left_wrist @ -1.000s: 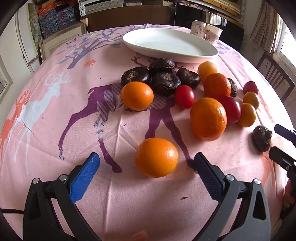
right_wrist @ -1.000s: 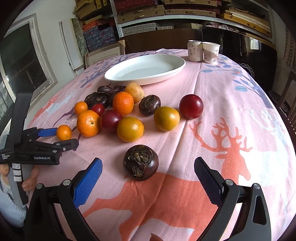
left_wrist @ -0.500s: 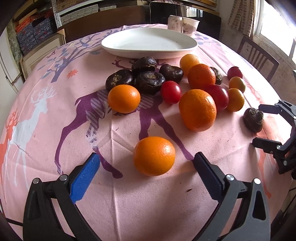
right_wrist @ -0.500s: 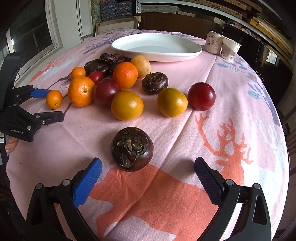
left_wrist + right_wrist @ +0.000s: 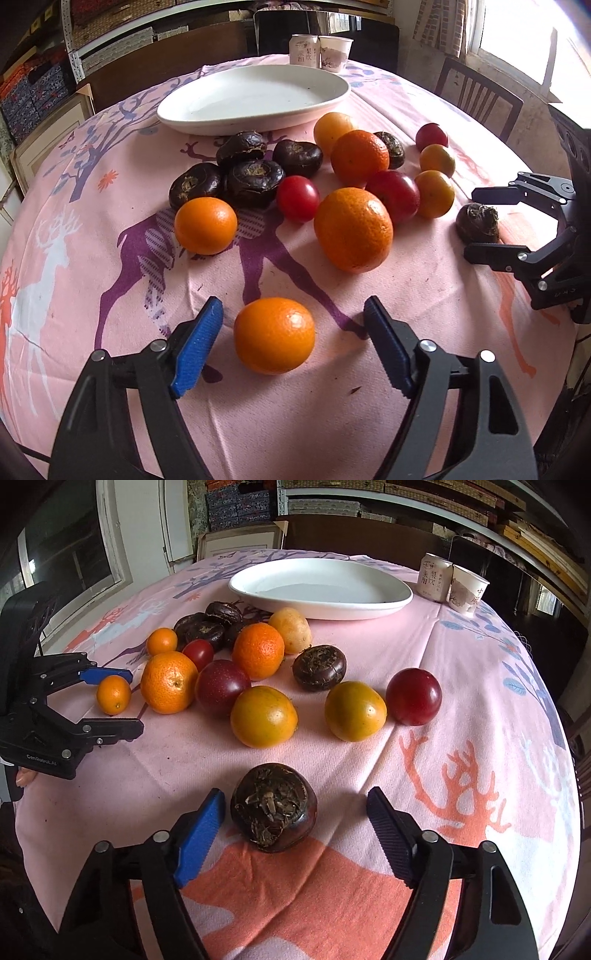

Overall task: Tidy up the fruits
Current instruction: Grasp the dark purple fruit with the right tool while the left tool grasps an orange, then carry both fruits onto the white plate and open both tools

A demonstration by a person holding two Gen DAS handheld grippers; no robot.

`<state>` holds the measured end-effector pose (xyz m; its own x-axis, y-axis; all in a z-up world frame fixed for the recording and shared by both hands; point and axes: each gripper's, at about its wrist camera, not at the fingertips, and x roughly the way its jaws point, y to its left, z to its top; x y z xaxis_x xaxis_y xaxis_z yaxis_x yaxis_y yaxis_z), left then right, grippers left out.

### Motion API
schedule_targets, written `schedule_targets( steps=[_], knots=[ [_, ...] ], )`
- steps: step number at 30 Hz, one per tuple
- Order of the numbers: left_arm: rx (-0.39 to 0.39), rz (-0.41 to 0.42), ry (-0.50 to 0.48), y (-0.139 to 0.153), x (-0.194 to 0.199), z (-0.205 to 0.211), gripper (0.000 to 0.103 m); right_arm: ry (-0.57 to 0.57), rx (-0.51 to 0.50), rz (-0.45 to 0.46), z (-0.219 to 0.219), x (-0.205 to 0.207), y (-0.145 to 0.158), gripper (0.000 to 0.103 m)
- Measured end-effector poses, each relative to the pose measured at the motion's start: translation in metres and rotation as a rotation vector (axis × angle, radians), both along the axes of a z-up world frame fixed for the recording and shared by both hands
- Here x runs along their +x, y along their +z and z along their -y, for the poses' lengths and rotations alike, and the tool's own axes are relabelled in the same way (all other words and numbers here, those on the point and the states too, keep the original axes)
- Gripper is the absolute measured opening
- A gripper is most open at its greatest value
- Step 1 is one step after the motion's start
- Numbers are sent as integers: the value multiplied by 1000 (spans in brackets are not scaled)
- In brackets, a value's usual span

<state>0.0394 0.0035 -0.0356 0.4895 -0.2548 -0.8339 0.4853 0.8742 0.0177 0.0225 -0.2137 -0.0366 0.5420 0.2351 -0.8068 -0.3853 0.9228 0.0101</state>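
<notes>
Both sets of jaws have come in a good bit since a second ago, when they were spread way wider, and they're closing right now. The left gripper (image 5: 291, 347) has a small orange (image 5: 274, 335) sitting between its blue pads, but there's a gap on both sides, so nothing's gripped. Same deal with the right gripper (image 5: 295, 830): a dark brown water chestnut (image 5: 273, 806) sits between the pads, close to the left one, and I can't see any contact.

Surface is a round table under a pink tablecloth (image 5: 110, 295) printed with deer and trees, a bit creased. The rest of the fruit is bunched in the middle: oranges, red and yellow-orange round fruits, more chestnuts. Behind the pile there's an empty white oval plate (image 5: 321, 590), and past that a can (image 5: 435, 578) and a paper cup (image 5: 467, 589) side by side at the far edge.

Room-wise: shelves stacked with boxes along the back wall, a dark wooden chair (image 5: 476, 99) by a bright window, another window in the right wrist view.
</notes>
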Motion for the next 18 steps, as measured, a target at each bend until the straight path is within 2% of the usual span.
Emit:
schedule_targets(
  steps=[1,3,7,13,18],
  knots=[
    [-1,1,-6,1,-3,0,69,11,-2,7,-1,-1,1,60],
    [-7,3,-21,2,-8,0,62,41,-3,16,-4,-5,2,46],
    [-31,4,-29,5,-15,-3,36,55,-15,29,-6,-7,3,43],
    [-96,21,-25,13,-23,-9,36,30,56,24,5,-7,9,43],
    [-178,117,16,60,10,-6,36,-36,168,114,17,17,50,43]
  ],
)
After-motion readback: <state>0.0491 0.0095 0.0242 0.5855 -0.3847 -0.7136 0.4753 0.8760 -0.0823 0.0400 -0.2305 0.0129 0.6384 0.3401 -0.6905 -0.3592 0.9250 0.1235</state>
